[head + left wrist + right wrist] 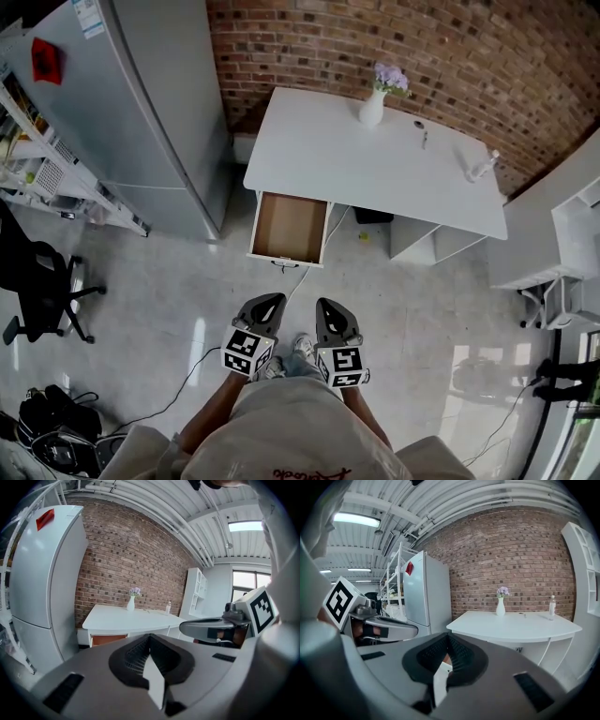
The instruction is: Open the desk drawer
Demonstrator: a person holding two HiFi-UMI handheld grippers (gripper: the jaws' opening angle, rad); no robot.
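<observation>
The white desk (375,164) stands against the brick wall, and its drawer (290,228) at the left end is pulled out, showing a bare brown inside. Both grippers hang side by side close to the person's body, well short of the desk. My left gripper (272,302) is shut with nothing in it, and so is my right gripper (326,305). In the left gripper view the shut left gripper (150,637) points at the desk (126,618) and the drawer's orange-brown wood (108,639). The right gripper (448,635) faces the desk (515,623) too.
A tall grey fridge (141,112) stands left of the desk. On the desk are a vase of flowers (373,105) and a bottle (483,167). A black office chair (37,281) is at the left, a white cabinet (562,234) at the right, a cable (197,361) on the floor.
</observation>
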